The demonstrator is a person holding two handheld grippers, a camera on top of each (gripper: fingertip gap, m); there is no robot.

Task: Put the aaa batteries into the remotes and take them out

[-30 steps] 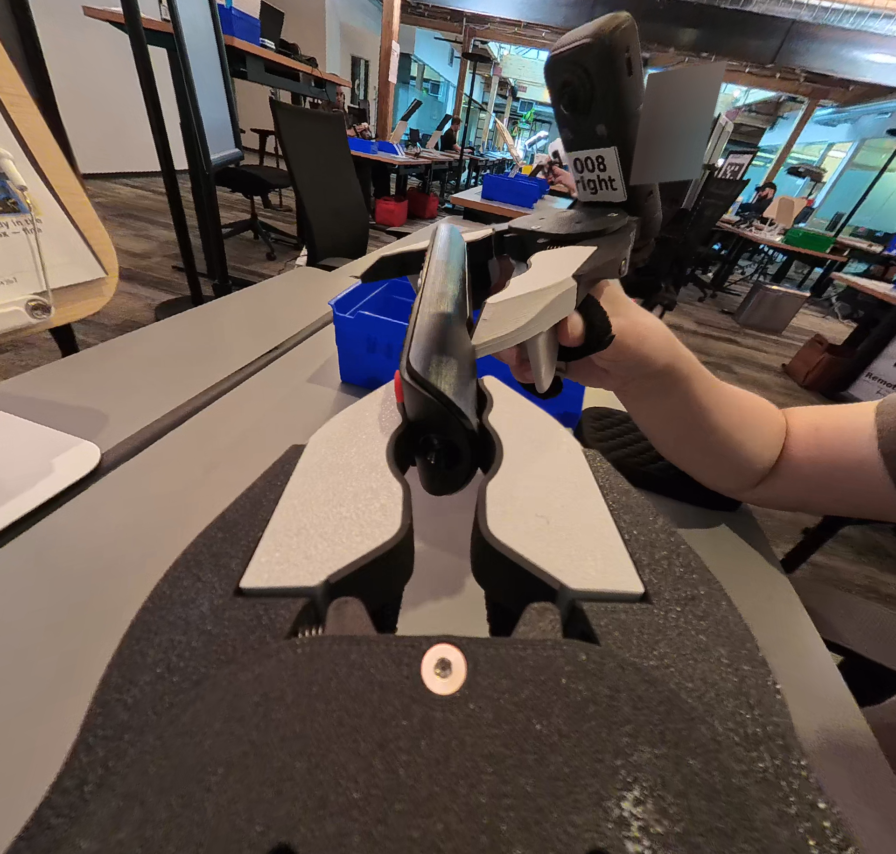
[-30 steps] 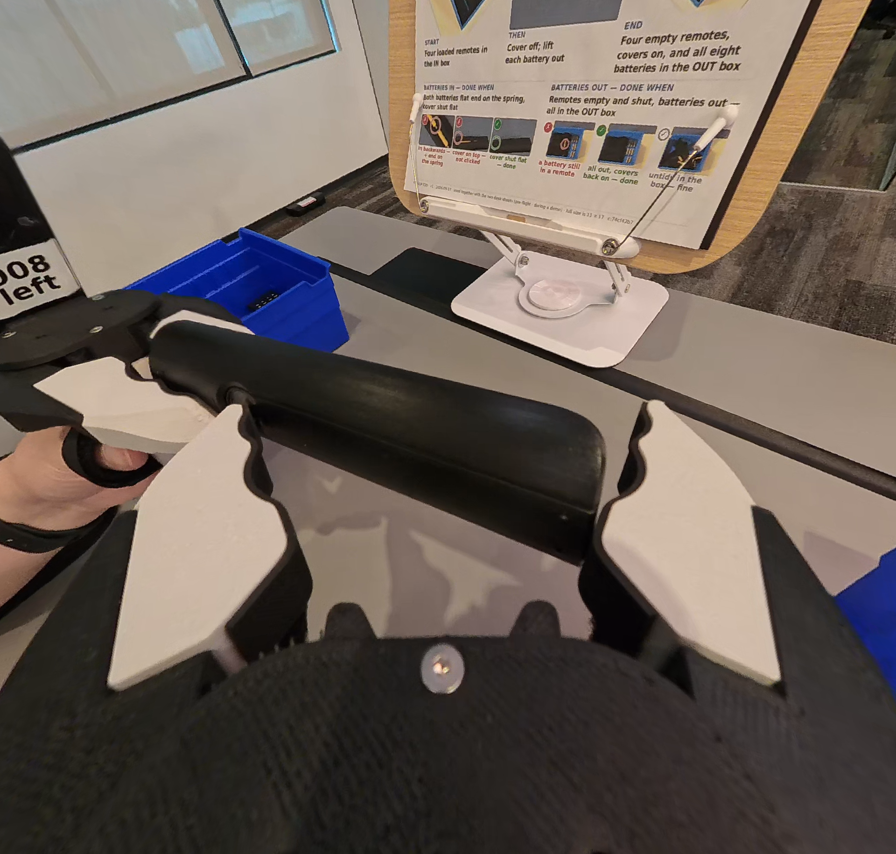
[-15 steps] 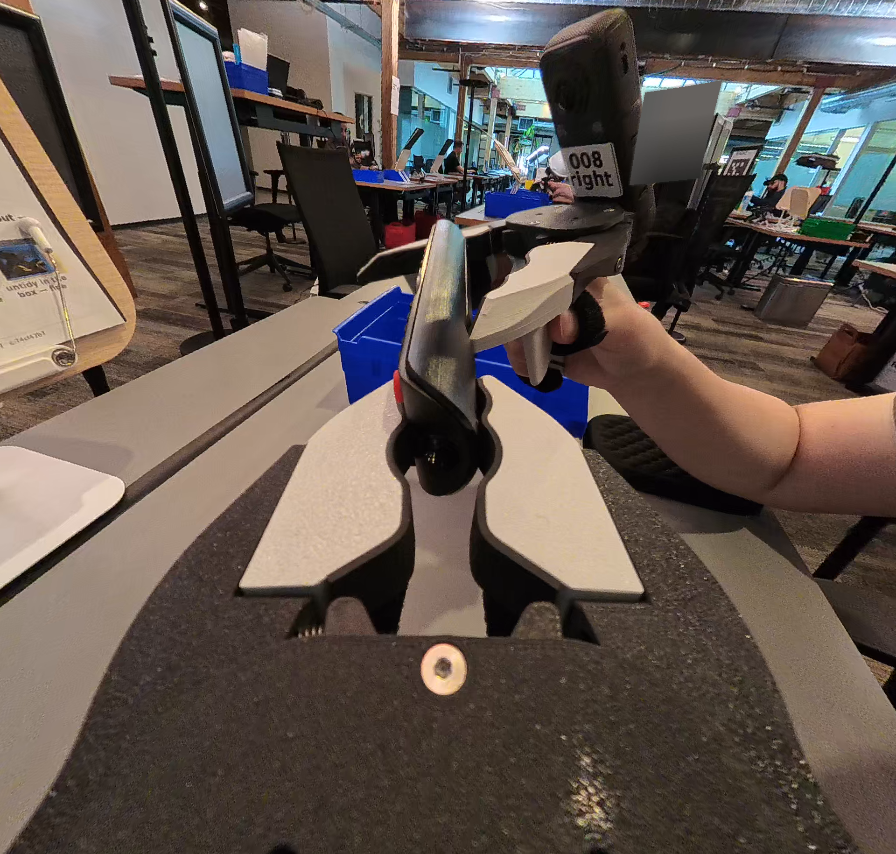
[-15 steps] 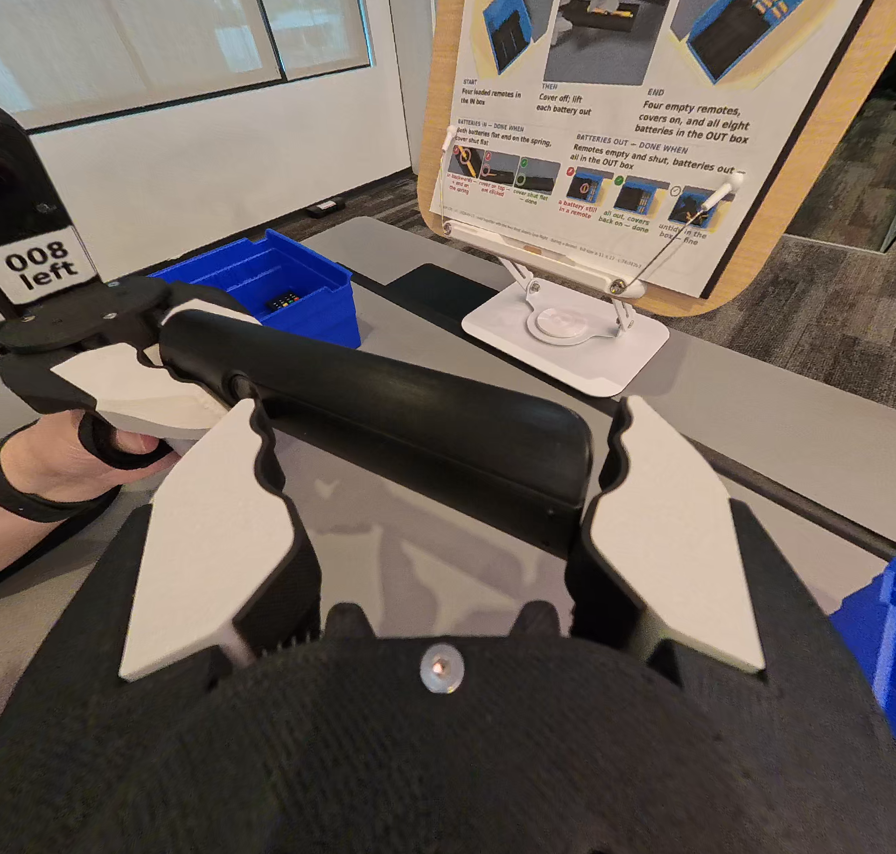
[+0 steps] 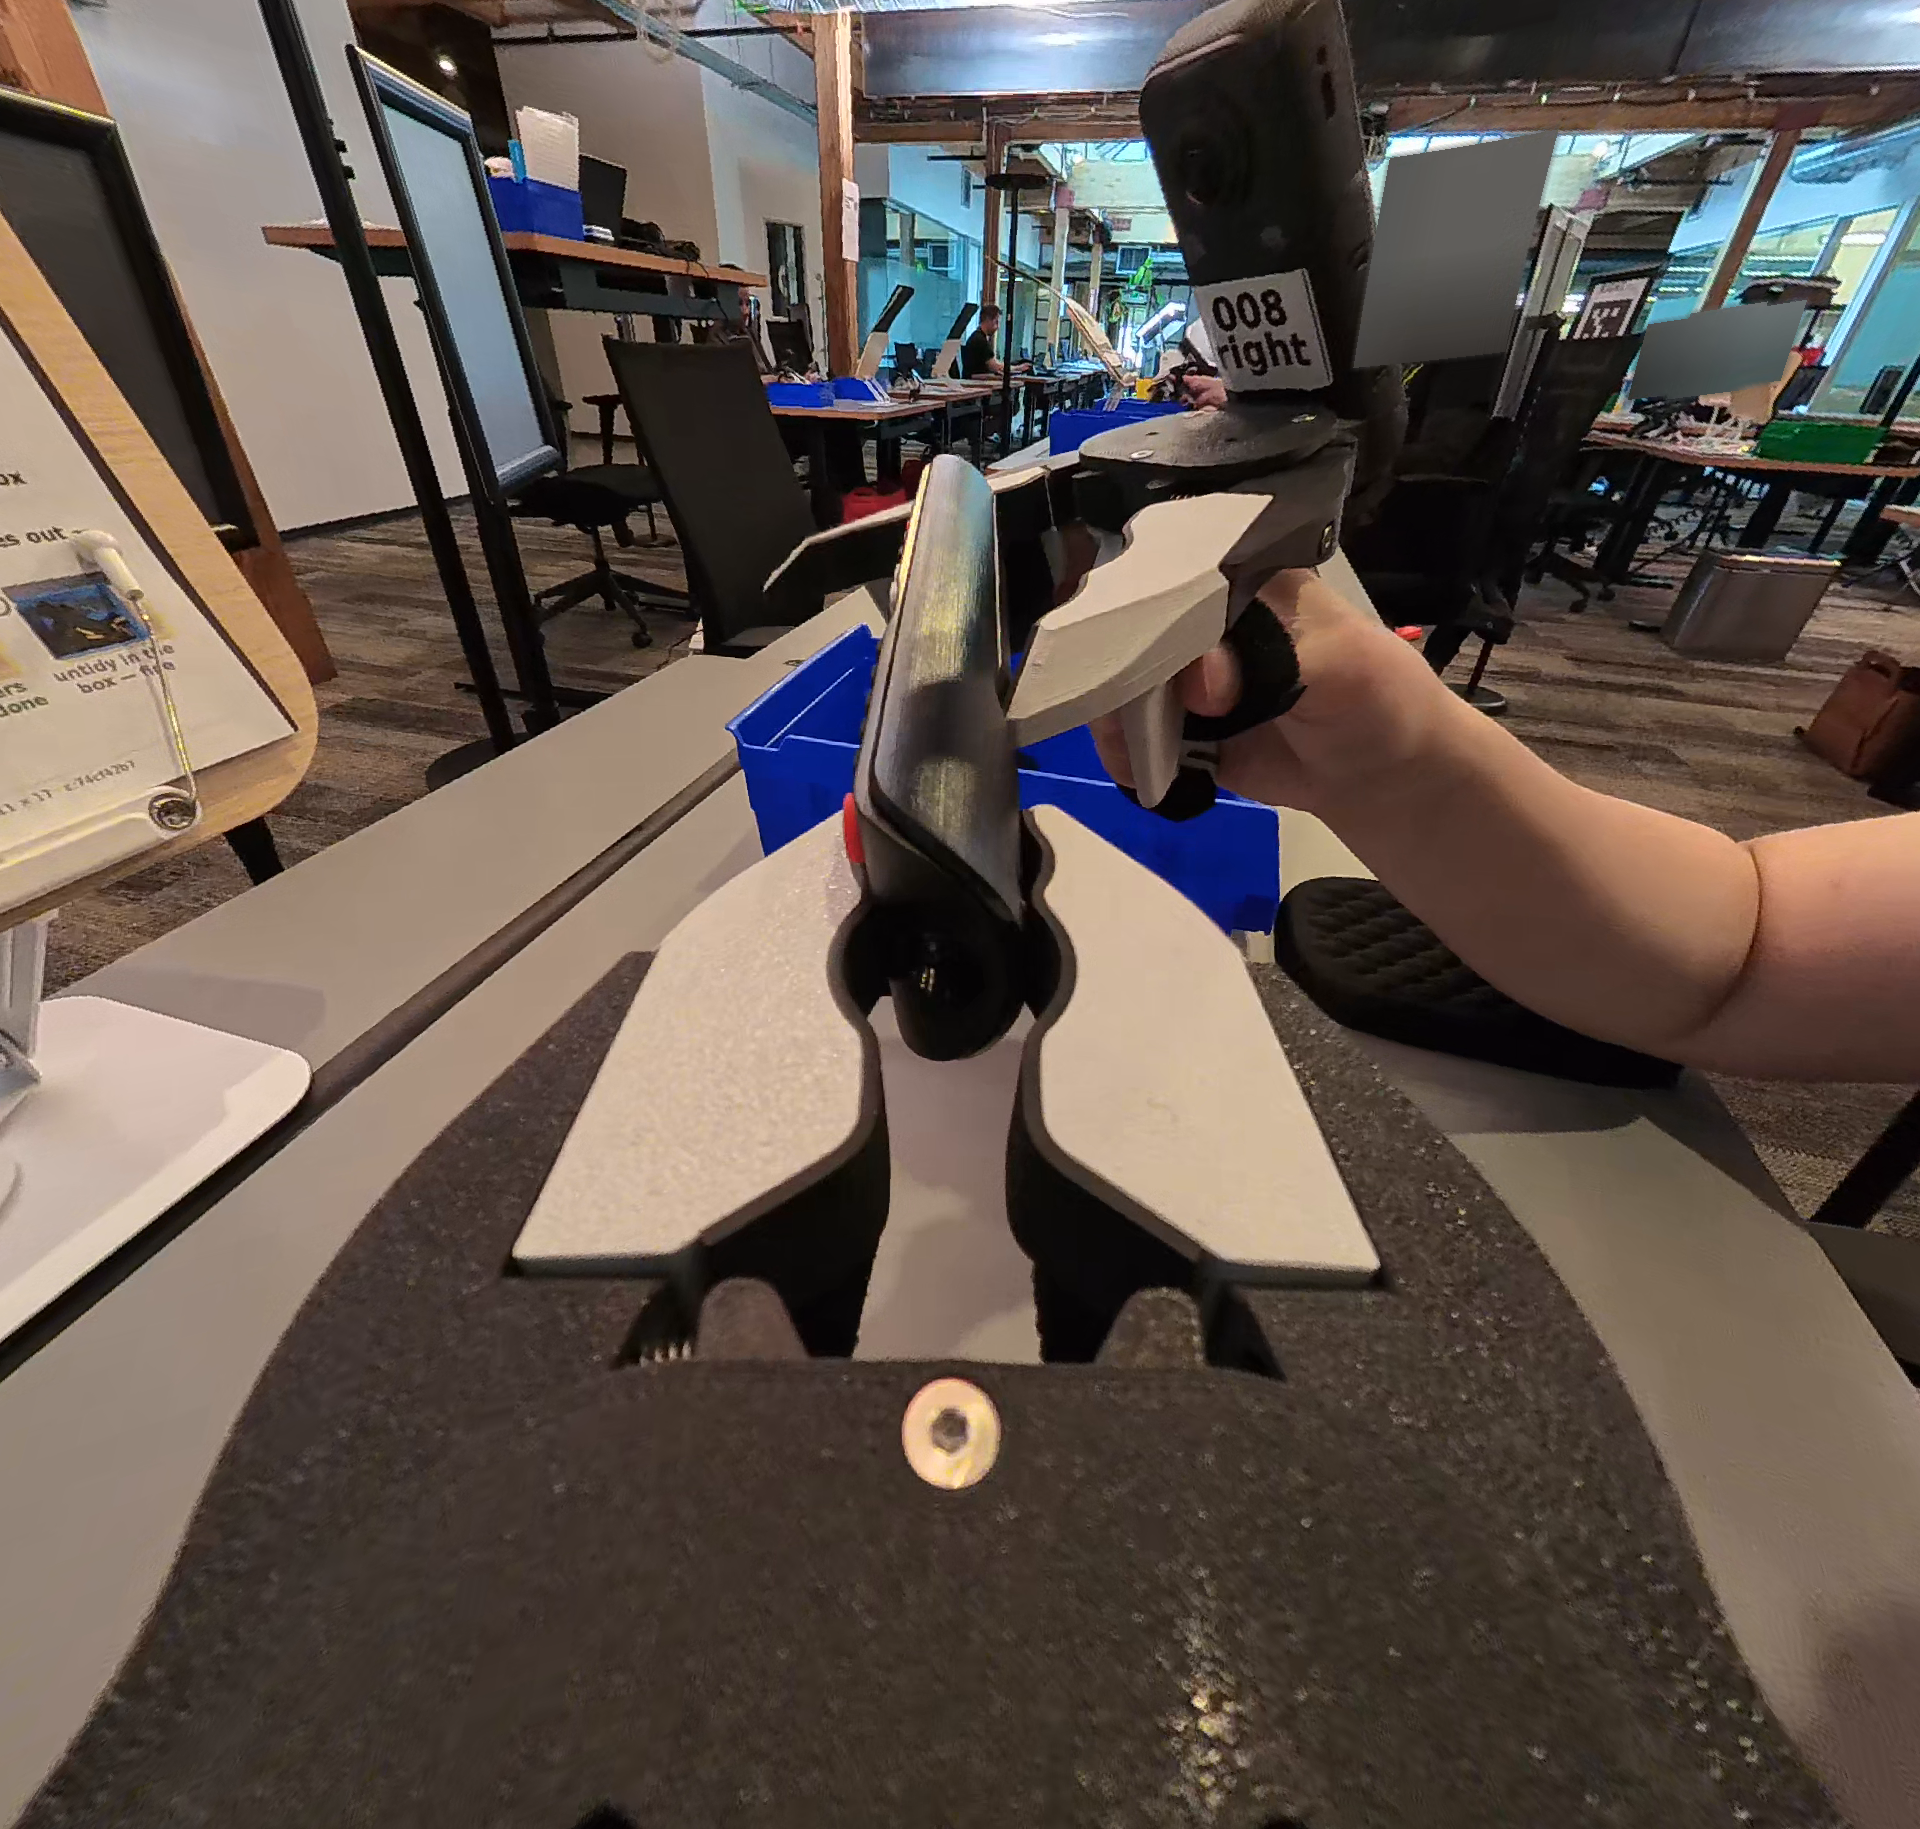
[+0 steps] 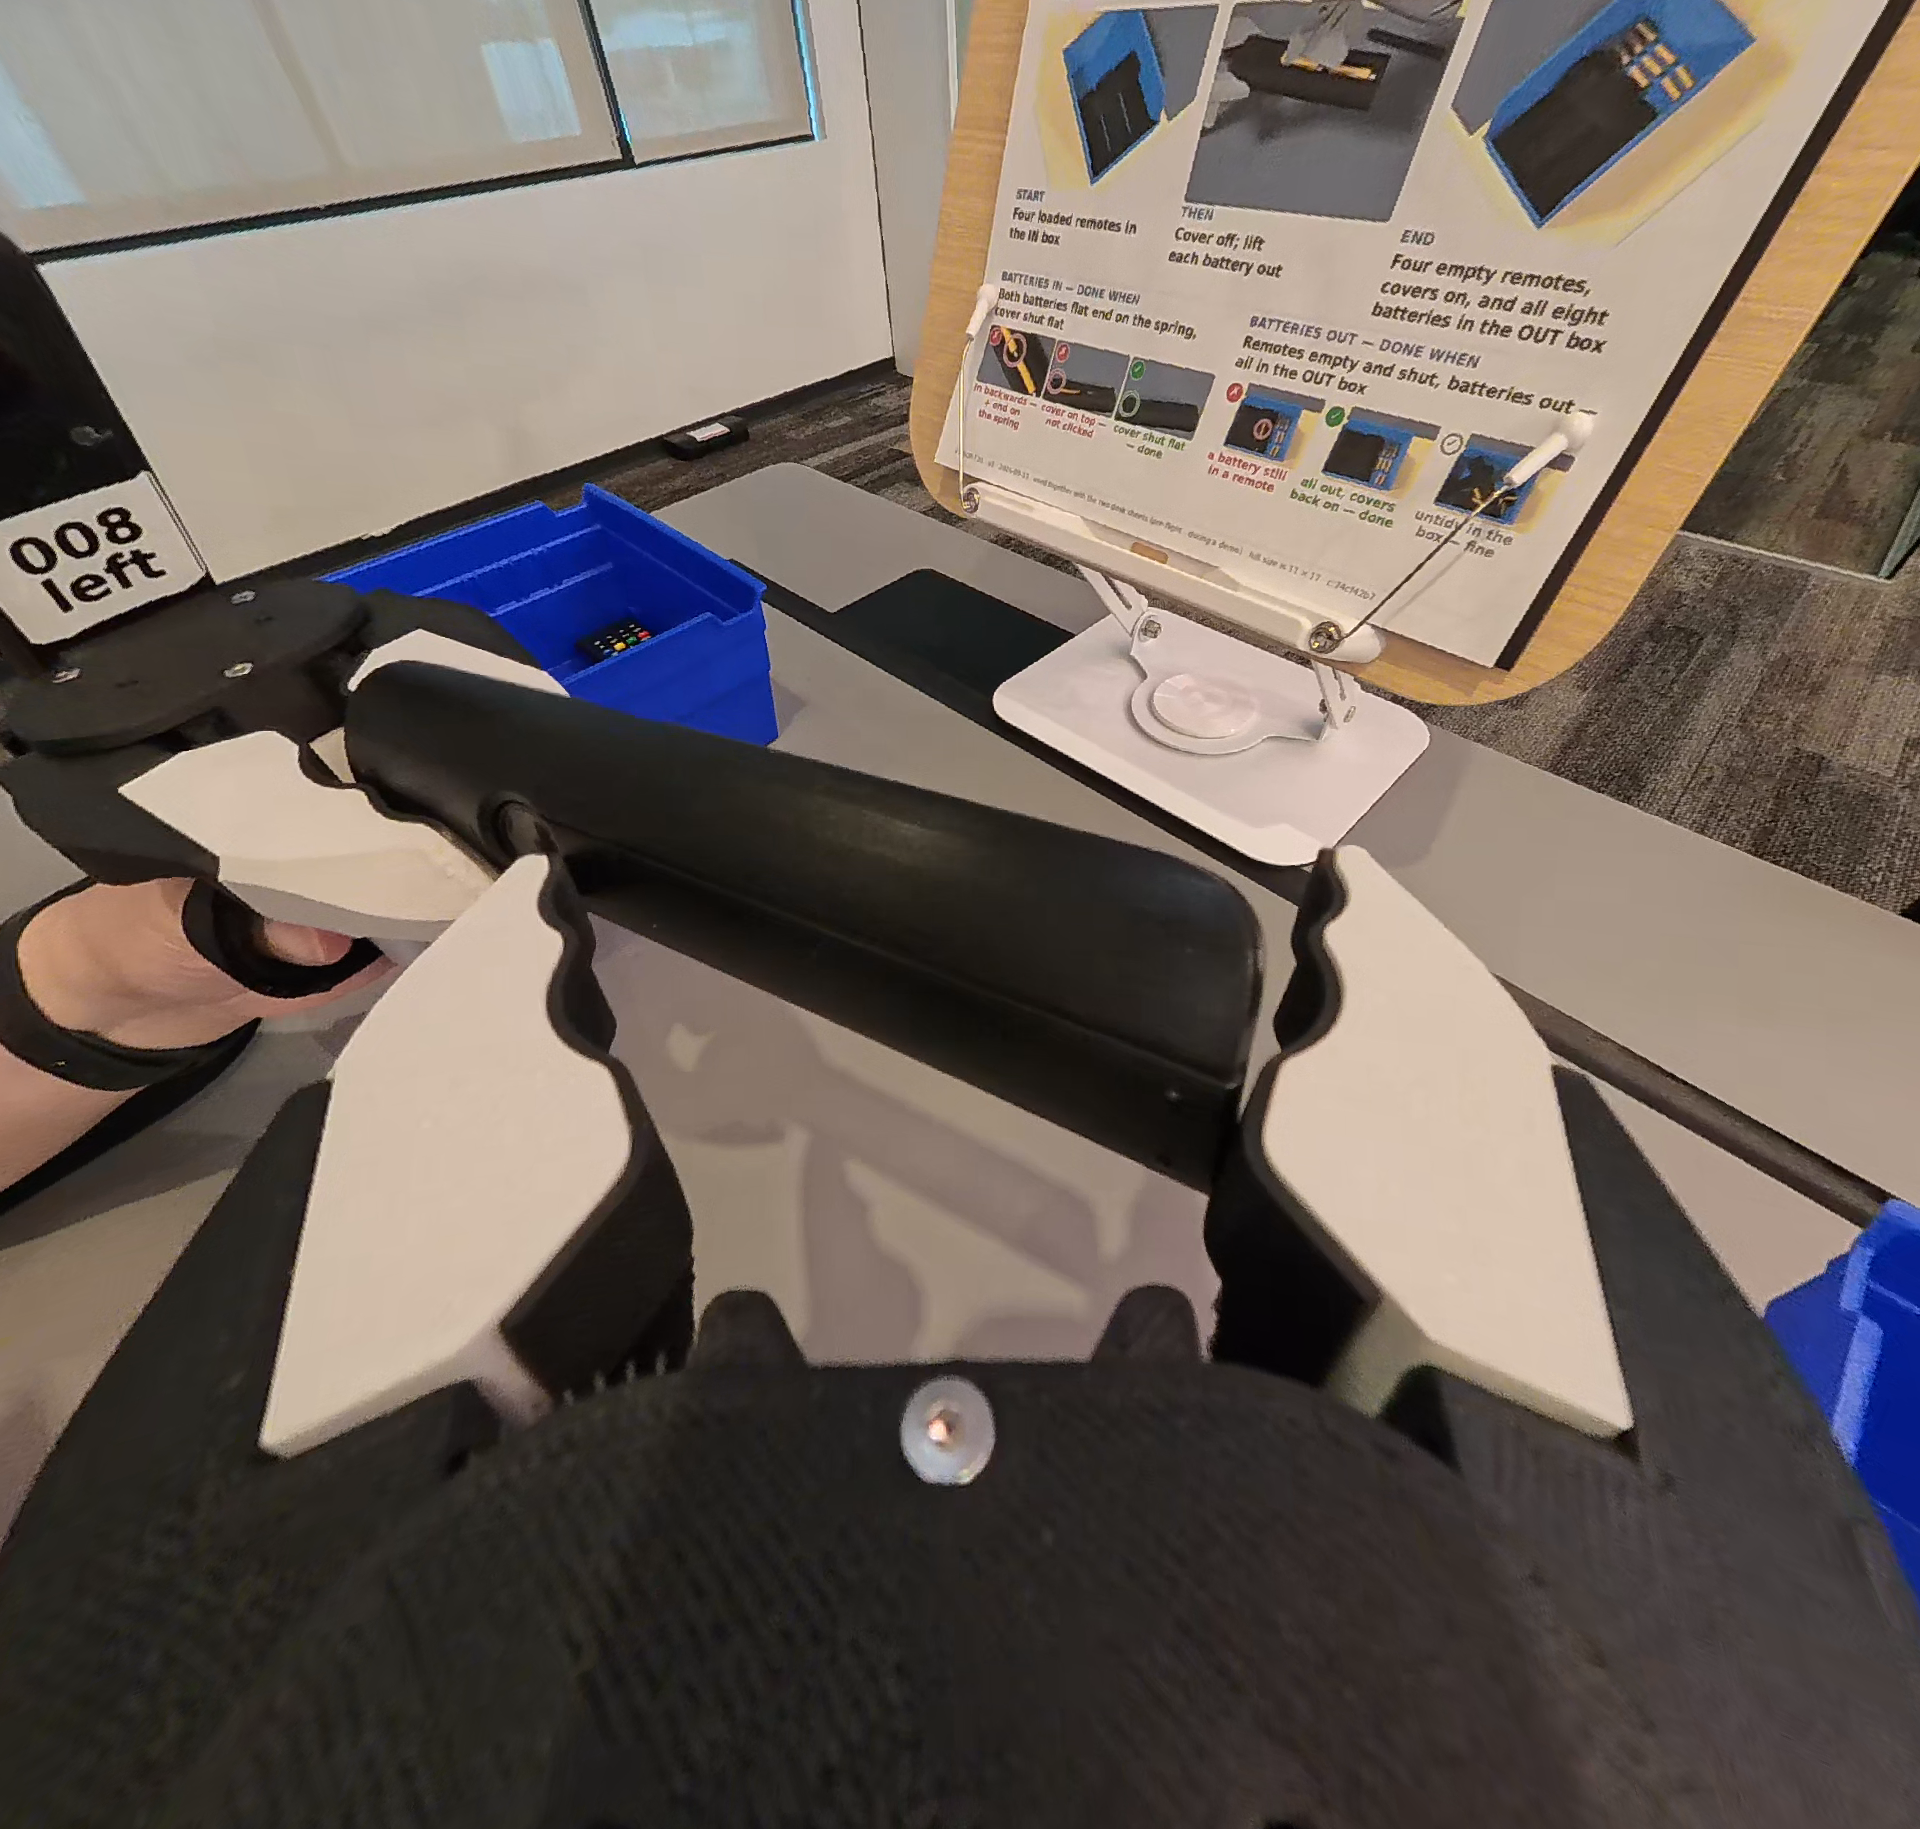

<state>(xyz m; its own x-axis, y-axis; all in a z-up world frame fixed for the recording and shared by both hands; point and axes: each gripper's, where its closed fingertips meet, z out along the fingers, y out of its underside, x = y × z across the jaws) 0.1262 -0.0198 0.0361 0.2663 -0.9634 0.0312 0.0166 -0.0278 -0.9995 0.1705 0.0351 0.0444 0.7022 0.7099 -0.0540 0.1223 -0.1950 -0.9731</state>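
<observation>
A black remote is held above the grey table, on its edge. My left gripper is shut on its near end, where a red button shows. In the right wrist view the remote lies across my right gripper. That gripper is open wide. Its right finger is against the remote's free end and its left fingertip sits in front of the remote's back. The left gripper shows there on the remote's other end. The right gripper shows in the left wrist view. No batteries are visible.
A blue bin with another remote inside stands at the back left. A second blue bin stands behind the held remote. An instruction board on a white stand and a black mat are on the table.
The right gripper's jaws have narrowed a little around the remote's end. Both grippers and the remote have shifted slightly together. The left grip is unchanged.
</observation>
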